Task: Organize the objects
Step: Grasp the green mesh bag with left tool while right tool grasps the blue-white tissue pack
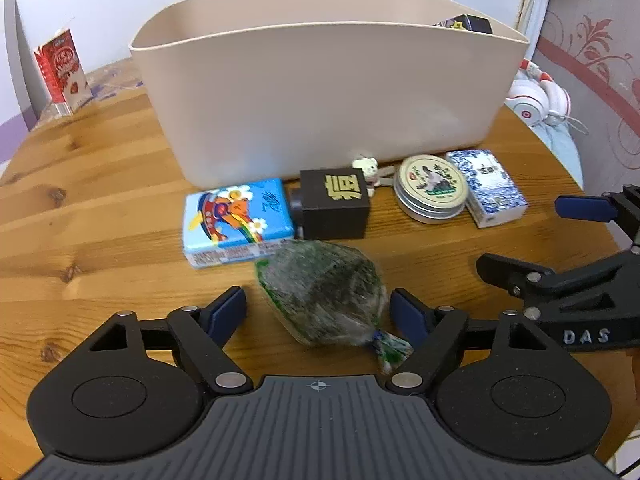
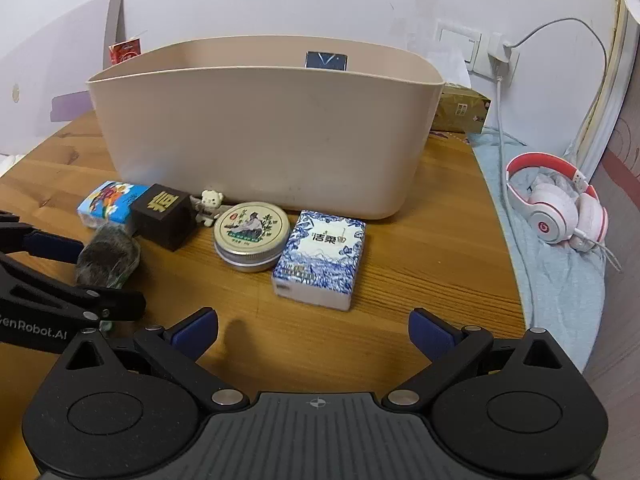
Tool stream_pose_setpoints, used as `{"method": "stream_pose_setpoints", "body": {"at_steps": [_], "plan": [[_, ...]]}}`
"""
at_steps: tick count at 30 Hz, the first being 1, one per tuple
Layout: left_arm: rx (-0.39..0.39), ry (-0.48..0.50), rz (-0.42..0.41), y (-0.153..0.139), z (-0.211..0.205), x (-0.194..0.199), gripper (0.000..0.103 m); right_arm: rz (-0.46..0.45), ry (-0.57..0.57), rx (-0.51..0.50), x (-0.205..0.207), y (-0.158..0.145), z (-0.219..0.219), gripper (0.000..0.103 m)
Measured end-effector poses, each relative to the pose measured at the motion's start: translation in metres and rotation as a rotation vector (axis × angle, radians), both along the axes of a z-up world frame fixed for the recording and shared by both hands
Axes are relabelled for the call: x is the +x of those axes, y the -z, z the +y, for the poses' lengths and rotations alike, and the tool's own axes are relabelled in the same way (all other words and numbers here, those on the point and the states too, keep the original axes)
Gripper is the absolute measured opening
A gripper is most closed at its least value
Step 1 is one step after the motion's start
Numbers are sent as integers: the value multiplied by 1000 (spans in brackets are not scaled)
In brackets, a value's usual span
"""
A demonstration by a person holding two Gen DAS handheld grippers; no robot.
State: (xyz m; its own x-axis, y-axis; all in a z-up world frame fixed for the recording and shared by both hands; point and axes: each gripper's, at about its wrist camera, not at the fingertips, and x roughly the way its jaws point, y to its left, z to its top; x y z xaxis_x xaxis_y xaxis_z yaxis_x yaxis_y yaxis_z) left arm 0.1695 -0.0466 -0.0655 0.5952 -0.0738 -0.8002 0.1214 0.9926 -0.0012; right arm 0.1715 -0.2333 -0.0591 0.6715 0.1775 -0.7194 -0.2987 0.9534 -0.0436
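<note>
Left wrist: left hand-held gripper [image 1: 318, 314] spread around blurred green packet [image 1: 320, 292]; bin [image 1: 320, 92] contents mostly hidden.

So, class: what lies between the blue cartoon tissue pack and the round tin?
The dark cube box and a small bear figurine behind it, in both wrist views between the tissue pack and tin.

Left gripper [image 1: 318, 312] tilted down, jaws apart; right gripper [image 2: 314, 330] tilted down, jaws wide.
</note>
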Motion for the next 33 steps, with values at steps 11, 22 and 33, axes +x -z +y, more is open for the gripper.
{"method": "stream_pose_setpoints", "body": {"at_steps": [11,22,33], "plan": [[-11,4,-28,-2,6,0,62,-31,10,17,21,8,8,78],[-23,39,-36,-4,13,-11,45,-31,5,-1,10,3,17,47],[-70,79,-85,-27,25,-34,44,-98,42,37,-31,-25,12,46]]}}
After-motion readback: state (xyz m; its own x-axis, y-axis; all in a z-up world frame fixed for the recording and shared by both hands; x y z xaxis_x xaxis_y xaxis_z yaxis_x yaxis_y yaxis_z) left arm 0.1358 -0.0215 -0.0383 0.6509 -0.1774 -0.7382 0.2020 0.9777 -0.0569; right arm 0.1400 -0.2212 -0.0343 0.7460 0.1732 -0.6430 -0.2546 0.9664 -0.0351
